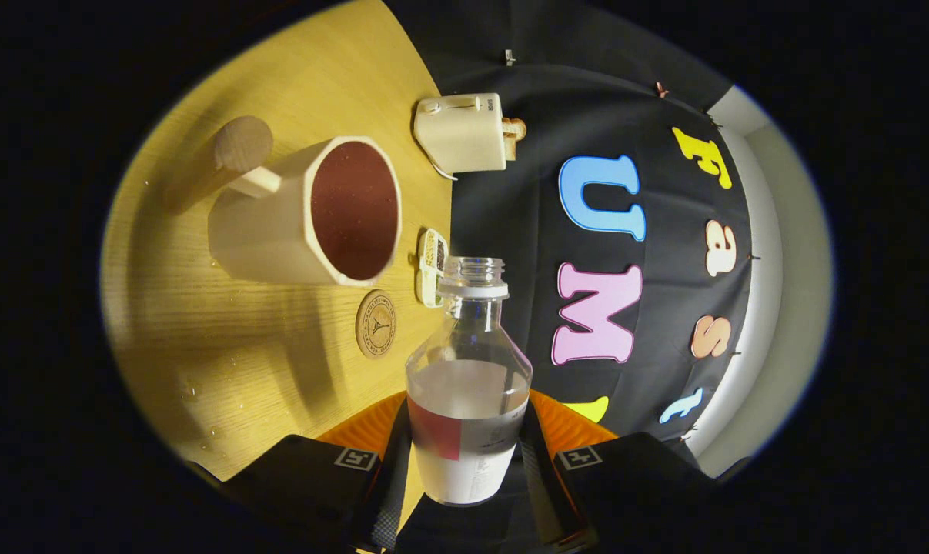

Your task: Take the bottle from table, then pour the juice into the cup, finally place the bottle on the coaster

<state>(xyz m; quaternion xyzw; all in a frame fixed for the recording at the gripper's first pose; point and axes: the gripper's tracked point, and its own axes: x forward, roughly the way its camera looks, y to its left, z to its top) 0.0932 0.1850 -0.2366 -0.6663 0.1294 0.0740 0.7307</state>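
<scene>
Clamped between the two fingers of the gripper (464,462) is the bottle (468,385), held by its labelled lower body, with one finger (391,469) pressed against each side, so the jaws stand only as far apart as the bottle is wide. Its long axis runs straight ahead along the fingers, the open, capless neck pointing away from the camera and the base nearest it. The whole view is rolled over: the table (225,362) stands like a wall on one side and the dark cloth backdrop on the other, so the gripper is turned well onto its side and the bottle lies roughly level rather than upright. Pale liquid fills the lower part of the clear body, its surface crossing the bottle about halfway up. Just beside the neck, lying flat on the wood, is the round coaster (375,324), apart from the bottle. Beyond it stands the cup (310,215), a pale faceted mug with a dark reddish inside, its mouth facing the same way the table's surface does and its handle on the far side from the bottle. A wooden cylinder (222,160) lies just behind the cup. Near the table's edge sit a small pale item (432,267) and, farther off, a cream toaster (462,132). Small droplets speckle the wood near the fingers.
</scene>
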